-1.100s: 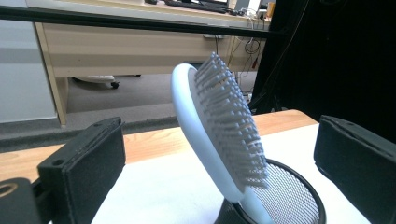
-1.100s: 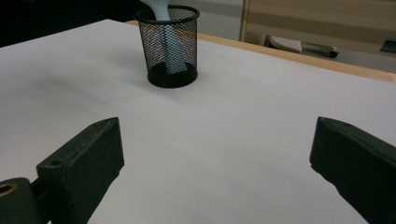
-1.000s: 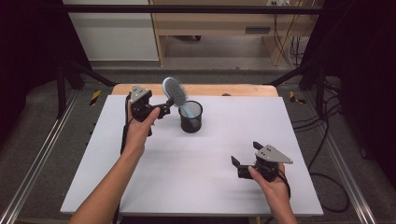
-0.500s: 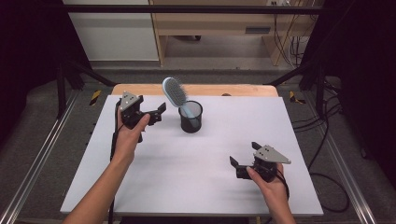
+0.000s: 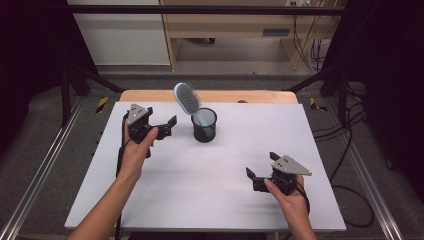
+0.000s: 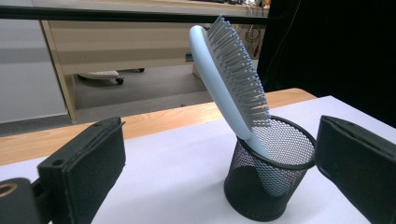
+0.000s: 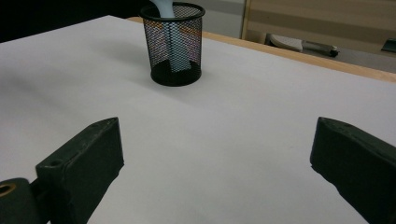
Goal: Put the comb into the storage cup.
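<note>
I take the mesh cup [image 5: 204,126] as my landmark; the hairbrush [image 5: 188,99] stands in it handle down, its head leaning out over the rim toward the left side, bristles facing away from me (the left gripper view shows the handle resting against the cup's inner wall). My left gripper [image 5: 164,125] sits just left of the cup at about its height, fingers [image 6: 84,161] spread wide with nothing between them; they touch neither the brush nor the cup. My right gripper [image 5: 256,178] rests low on the table [image 5: 320,150], well apart from the cup on its near right, fingers likewise parted and empty. I judge the placing step done: the brush is in the cup and let go. What remains is to draw the left gripper clear without clipping the leaning head; a nudge there could tip the light cup; I would pull straight away from the cup, fingers kept apart.
</note>
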Motion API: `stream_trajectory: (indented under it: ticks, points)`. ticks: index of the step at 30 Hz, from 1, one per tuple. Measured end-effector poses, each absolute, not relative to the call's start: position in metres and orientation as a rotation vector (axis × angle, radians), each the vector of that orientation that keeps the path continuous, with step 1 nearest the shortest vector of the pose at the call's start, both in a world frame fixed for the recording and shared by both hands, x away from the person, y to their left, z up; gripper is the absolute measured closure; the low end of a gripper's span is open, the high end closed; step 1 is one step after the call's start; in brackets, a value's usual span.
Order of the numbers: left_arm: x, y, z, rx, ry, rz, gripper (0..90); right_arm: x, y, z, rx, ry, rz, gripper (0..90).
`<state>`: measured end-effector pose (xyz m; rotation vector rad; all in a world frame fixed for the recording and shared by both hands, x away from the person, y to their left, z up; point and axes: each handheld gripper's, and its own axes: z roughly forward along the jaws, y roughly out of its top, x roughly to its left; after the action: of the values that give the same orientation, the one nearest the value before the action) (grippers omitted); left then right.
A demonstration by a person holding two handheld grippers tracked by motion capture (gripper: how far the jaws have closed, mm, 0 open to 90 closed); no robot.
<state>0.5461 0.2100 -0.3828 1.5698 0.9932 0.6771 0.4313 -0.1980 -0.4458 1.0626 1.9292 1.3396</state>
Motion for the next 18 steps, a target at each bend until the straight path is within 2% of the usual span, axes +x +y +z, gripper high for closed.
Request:
stream_trajectory:
  ticks: [18]
  points:
    - [0.533, 0.221, -0.394, 1.583, 0.991, 0.675, 2.3, 0.432, -0.198, -0.446, 1.066, 1.937, 1.339, 3.2]
